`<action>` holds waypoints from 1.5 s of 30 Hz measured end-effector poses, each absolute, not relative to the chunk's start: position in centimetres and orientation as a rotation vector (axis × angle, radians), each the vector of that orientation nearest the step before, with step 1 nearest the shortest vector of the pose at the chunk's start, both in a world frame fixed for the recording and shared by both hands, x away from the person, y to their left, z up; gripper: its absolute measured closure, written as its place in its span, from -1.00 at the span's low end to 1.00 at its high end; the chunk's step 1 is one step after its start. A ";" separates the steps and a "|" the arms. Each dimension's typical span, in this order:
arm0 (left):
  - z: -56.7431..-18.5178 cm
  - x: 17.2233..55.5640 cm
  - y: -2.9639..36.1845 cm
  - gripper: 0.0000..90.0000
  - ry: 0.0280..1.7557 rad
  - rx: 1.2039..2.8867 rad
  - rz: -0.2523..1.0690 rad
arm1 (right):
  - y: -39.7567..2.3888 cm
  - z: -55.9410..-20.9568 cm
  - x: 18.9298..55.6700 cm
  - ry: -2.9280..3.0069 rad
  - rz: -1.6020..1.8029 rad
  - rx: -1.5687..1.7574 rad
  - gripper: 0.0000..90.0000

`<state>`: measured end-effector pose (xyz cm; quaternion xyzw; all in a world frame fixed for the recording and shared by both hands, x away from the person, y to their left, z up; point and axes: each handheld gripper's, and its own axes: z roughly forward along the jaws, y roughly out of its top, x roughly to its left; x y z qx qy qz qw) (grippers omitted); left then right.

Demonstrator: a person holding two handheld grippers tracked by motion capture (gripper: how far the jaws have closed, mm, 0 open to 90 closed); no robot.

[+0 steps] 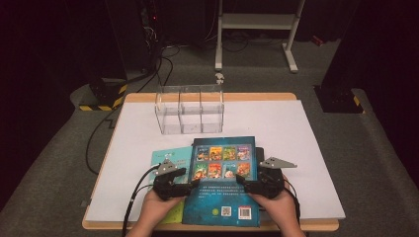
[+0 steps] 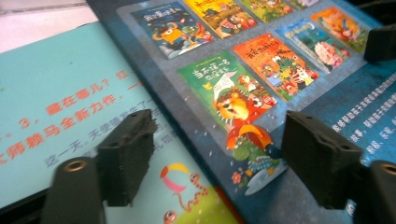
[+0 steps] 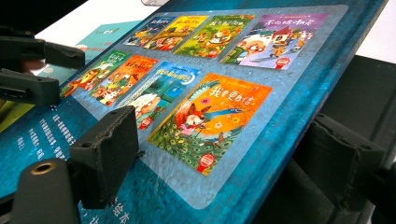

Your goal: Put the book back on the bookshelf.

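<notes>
A blue book [image 1: 223, 180] is laid face-down near the front edge of the table [image 1: 306, 148], partly over a teal book [image 1: 173, 157] at its left. On the blue book's back cover 8 small cover pictures are printed in 2 rows of 4, each with a Chinese title; lines of white Chinese text, a green round mark, a QR code and a barcode are seen below them. Red and grey Chinese lines with the numeral 3 are printed on the teal book, as seen in the left gripper view.

The left gripper [image 1: 190, 183] is set at the blue book's left edge; its jaws stand apart, 1 over the teal book and 1 over the blue, and no press on either can be made out. The right gripper [image 1: 244, 183] is set at the book's right edge. In the right gripper view 1 jaw lies on the cover and the other below the raised edge, with a gap to the underside, so the book is straddled rather than clearly clamped.

A clear box [image 1: 190, 109] with 3 compartments stands at the back of the table, and nothing is seen inside.

The table is covered by a white sheet with a wooden rim. Grey carpet [image 1: 59, 143], black cables and a white frame [image 1: 257, 29] are seen in the dark room behind.
</notes>
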<state>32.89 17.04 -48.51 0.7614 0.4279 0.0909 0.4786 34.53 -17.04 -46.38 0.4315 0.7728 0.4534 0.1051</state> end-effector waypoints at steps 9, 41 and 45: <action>-48.5 32.8 16.9 -0.44 1.038 1.864 0.224 | -17.4 -46.5 34.8 2.305 1.377 1.281 -0.60; -48.7 32.8 17.2 -0.62 1.046 1.829 0.179 | -17.7 -45.0 33.1 2.251 1.398 1.126 -0.15; -48.8 33.0 17.5 -0.65 1.058 1.799 0.132 | -17.6 -44.6 32.7 2.222 1.402 1.074 -0.15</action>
